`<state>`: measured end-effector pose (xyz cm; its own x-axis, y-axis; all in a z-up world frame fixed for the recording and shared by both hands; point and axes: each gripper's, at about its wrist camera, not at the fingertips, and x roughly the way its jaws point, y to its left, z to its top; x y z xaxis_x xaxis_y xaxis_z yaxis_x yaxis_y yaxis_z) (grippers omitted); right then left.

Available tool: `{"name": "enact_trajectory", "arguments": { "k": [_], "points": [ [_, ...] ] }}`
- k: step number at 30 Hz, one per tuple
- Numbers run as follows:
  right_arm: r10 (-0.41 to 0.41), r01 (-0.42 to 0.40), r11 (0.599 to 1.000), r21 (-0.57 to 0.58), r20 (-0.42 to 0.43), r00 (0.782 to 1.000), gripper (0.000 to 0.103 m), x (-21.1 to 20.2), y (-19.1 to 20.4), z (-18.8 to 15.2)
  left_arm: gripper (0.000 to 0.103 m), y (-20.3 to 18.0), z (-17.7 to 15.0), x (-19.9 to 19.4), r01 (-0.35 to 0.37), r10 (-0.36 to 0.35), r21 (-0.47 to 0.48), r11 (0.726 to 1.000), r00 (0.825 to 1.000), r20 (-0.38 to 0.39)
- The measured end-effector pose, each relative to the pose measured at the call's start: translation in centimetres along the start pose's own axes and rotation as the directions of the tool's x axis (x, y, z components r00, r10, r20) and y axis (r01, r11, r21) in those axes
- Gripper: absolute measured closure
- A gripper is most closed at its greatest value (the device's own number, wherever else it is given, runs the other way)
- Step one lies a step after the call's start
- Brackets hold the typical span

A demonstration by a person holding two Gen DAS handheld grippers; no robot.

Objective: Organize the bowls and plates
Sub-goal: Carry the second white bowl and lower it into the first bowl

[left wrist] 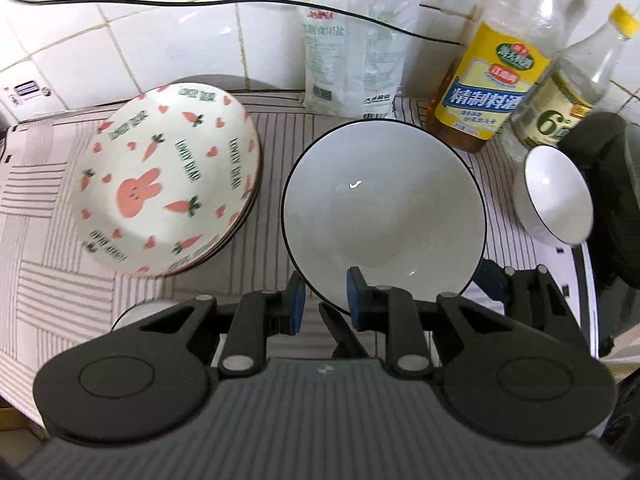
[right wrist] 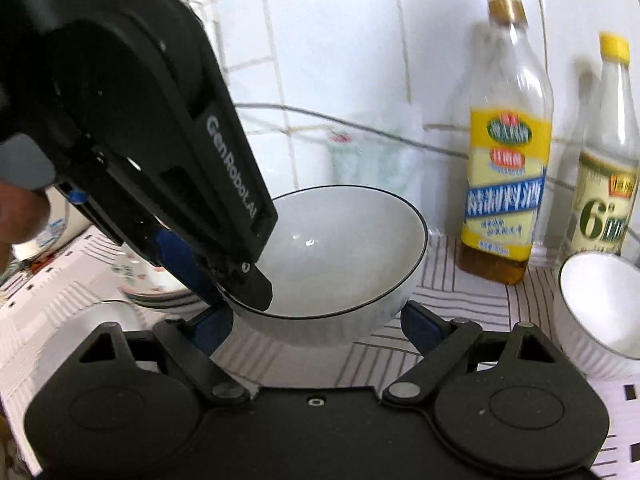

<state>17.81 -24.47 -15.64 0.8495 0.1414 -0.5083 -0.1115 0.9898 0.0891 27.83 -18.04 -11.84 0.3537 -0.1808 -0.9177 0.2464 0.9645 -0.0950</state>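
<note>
Fingers of the left gripper [left wrist: 326,302] are nearly closed, pinching the near rim of the large white bowl [left wrist: 384,212], one blue pad inside the wall and one outside. In the right wrist view that bowl [right wrist: 340,256] hangs tilted above the striped cloth on the desk [right wrist: 460,300], and seems to be clear of it, though blur makes the gap hard to judge. The right gripper [right wrist: 318,324] has its fingers spread wide on either side of the bowl's underside; whether the pads press on the wall I cannot tell.

To the left on the desk [left wrist: 52,240] sits a stack of plates [left wrist: 168,180] patterned with carrots and a rabbit. A small white bowl [left wrist: 554,196] stands at the right, near two bottles: the yellow-labelled bottle [left wrist: 490,80] and the vinegar bottle [left wrist: 560,112]. A white packet [left wrist: 352,56] leans against the tiled wall [left wrist: 140,40].
</note>
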Motion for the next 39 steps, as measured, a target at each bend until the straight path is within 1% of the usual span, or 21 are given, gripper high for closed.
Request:
{"name": "enact_trajectory", "arguments": {
  "k": [2, 5, 9, 16, 26, 33, 39],
  "points": [
    [0.007, -0.006, 1.0, -0.024, 0.008, 1.0, 0.009, -1.3, 1.1, 0.2, 0.083, 0.7, -0.9, -1.3, 0.006, -0.006, -0.001, 1.0, 1.0, 0.011],
    [0.02, -0.019, 0.999, -0.041, 0.024, 1.0, 0.009, -2.8, 2.6, 0.2, 0.083, 1.6, -2.2, -3.1, -0.004, 0.004, 0.009, 1.0, 1.0, 0.029],
    [0.038, -0.036, 0.998, -0.057, 0.035, 0.999, 0.009, -4.7, 5.1, 0.1, 0.083, 3.4, -4.0, -5.1, -0.007, 0.007, -0.011, 1.0, 0.999, 0.034],
    [0.089, -0.084, 0.991, -0.099, 0.04, 0.995, 0.01, -6.3, 8.6, -0.4, 0.083, 6.2, -6.6, -7.4, -0.049, 0.05, -0.017, 0.999, 0.998, 0.037],
    [0.149, -0.147, 0.98, -0.132, 0.007, 0.989, 0.01, -5.2, 11.8, -1.5, 0.082, 9.7, -8.3, -6.9, -0.077, 0.078, -0.062, 0.995, 0.997, 0.007],
    [0.18, -0.183, 0.974, -0.133, -0.034, 0.983, 0.01, -4.3, 12.6, -2.3, 0.082, 10.9, -8.9, -5.5, -0.097, 0.095, -0.08, 0.992, 0.995, -0.032],
    [0.199, -0.206, 0.971, -0.124, -0.069, 0.978, 0.01, -3.3, 13.1, -3.0, 0.082, 11.9, -9.0, -4.0, -0.1, 0.092, -0.101, 0.99, 0.993, -0.081]
  ]
}}
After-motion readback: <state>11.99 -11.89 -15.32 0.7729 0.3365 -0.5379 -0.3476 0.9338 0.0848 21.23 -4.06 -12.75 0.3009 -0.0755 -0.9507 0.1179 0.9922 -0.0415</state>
